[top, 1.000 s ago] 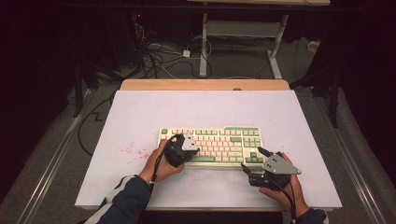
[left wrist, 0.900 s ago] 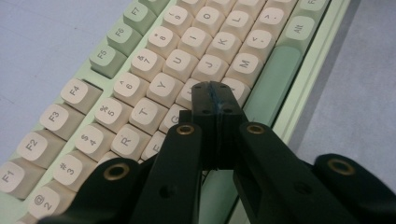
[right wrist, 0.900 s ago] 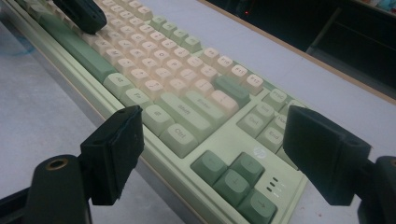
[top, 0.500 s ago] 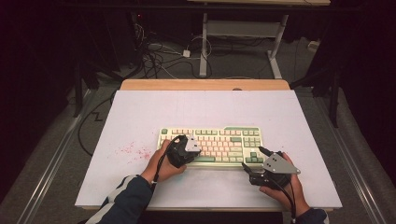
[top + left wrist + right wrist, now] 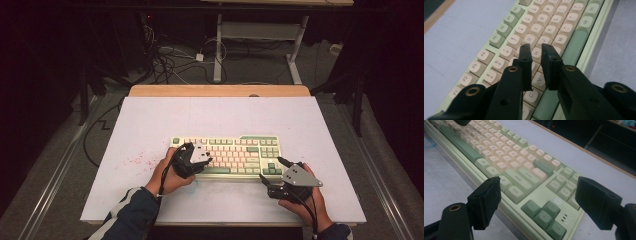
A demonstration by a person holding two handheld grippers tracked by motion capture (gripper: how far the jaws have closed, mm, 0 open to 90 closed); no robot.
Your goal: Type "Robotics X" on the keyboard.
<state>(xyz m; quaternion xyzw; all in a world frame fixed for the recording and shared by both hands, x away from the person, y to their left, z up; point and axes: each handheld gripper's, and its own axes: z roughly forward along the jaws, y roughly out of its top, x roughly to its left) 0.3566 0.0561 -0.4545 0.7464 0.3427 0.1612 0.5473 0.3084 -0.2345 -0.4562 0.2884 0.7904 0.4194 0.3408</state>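
On my left, the left gripper hangs over the middle keys of the keyboard, jaws just parted a crack, probably pulling a cap, though I see none between them. On my right, the right gripper waits wide open and empty at the arrow-key corner.

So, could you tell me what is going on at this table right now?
A person holds a two-jaw gripper in each hand over a green and cream keyboard on a white table. The left gripper hovers above the letter keys near the H; its jaws have just been opening to a narrow gap, with nothing between them. The right gripper waits at the keyboard's right end, near the arrow keys, jaws wide open and holding nothing.
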